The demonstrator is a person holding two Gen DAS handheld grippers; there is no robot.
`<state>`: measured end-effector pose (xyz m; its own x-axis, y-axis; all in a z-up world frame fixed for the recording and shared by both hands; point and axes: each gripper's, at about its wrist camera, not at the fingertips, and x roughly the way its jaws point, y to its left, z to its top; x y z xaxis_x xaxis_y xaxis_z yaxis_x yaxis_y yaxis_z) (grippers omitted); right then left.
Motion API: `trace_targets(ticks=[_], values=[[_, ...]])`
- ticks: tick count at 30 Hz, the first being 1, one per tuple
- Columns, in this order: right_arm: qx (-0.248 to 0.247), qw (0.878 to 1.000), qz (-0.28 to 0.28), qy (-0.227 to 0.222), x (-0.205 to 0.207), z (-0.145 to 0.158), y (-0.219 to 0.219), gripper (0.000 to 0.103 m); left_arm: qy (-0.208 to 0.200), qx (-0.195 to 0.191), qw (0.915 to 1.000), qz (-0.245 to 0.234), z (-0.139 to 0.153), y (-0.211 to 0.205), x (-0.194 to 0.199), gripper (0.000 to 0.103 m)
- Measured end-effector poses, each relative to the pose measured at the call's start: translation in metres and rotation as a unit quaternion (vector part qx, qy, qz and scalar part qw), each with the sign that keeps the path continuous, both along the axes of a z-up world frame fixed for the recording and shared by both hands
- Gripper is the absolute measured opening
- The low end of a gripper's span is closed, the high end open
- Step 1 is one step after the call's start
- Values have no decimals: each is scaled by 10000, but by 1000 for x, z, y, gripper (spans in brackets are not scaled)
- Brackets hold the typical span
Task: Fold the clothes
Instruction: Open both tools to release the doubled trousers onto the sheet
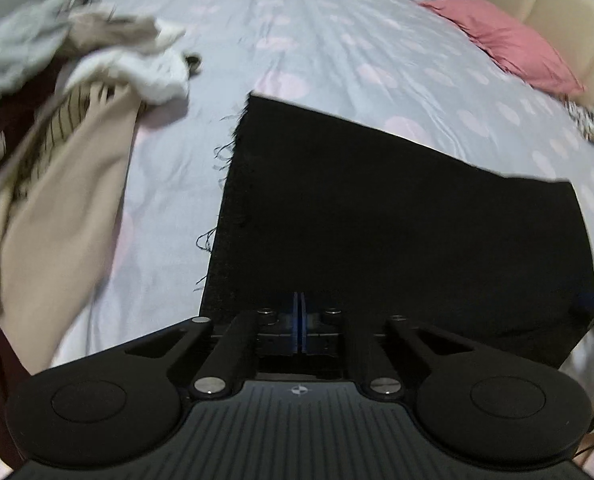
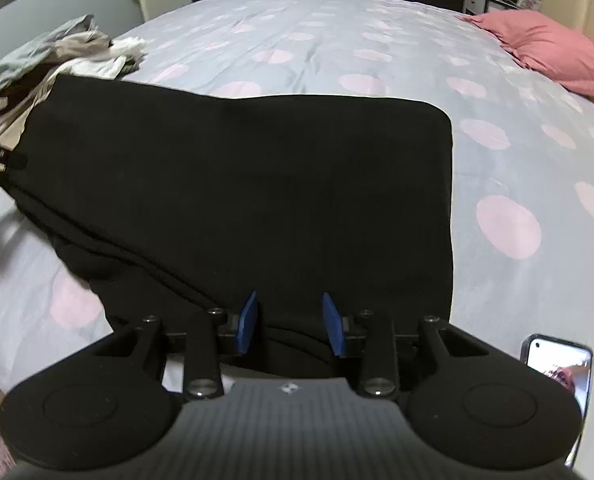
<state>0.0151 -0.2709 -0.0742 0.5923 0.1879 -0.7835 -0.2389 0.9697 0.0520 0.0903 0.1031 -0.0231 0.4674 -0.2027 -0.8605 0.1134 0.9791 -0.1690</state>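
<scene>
Black garment (image 1: 377, 220) is spread flat on the bed (image 1: 337, 40), right in front of both grippers. Left gripper (image 1: 299, 320) has its blue pads pressed flat together at the near edge of the cloth; whether any fabric is pinched between them I honestly can't tell, it's all black on black down there. Right gripper (image 2: 290, 320) stands partly open, blue pads apart, hovering over the near hem of the same garment, with a fold of the cloth bunched up between and below the pads but nothing clearly squeezed.

Moving outward: the cloth looks thick and matte, roughly rectangular. From the left wrist view one side edge is frayed, with loose threads sticking out onto the sheet. From the right wrist view the far right corner is rounded, and the left side is rumpled into long ridges.

Off to the left there's a messy pile of clothes (image 1: 77, 80): beige, white, grey-green, something striped, plus a dark maroon piece. From the right view the garment's far left corner overlaps the edge of that pile.

Bed cover is pale blue-grey with big soft pink dots, a bit wrinkled. A pink pillow (image 2: 557, 56) sits at the far right by a cream padded headboard (image 1: 557, 20). A phone (image 2: 559, 364) with a lit screen shows just beside the right gripper.
</scene>
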Motion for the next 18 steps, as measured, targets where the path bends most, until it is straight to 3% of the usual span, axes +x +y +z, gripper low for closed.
trace_targets(ticks=[2, 5, 10, 12, 18], values=[[10, 10000, -69, 55, -2, 4, -1, 39, 58, -96, 9999, 62, -1, 3, 1, 1], [-75, 9999, -133, 77, -6, 15, 2, 39, -51, 97, 9999, -41, 1, -3, -3, 0], [278, 9986, -317, -326, -6, 40, -6, 41, -238, 35, 9997, -79, 13, -4, -9, 4], [311, 9970, -461, -531, 3, 48, -12, 41, -410, 7, 9991, -66, 22, -5, -10, 10], [615, 9908, -861, -846, 50, 57, -27, 40, -1031, -31, 9946, -110, 47, -10, 7, 11]])
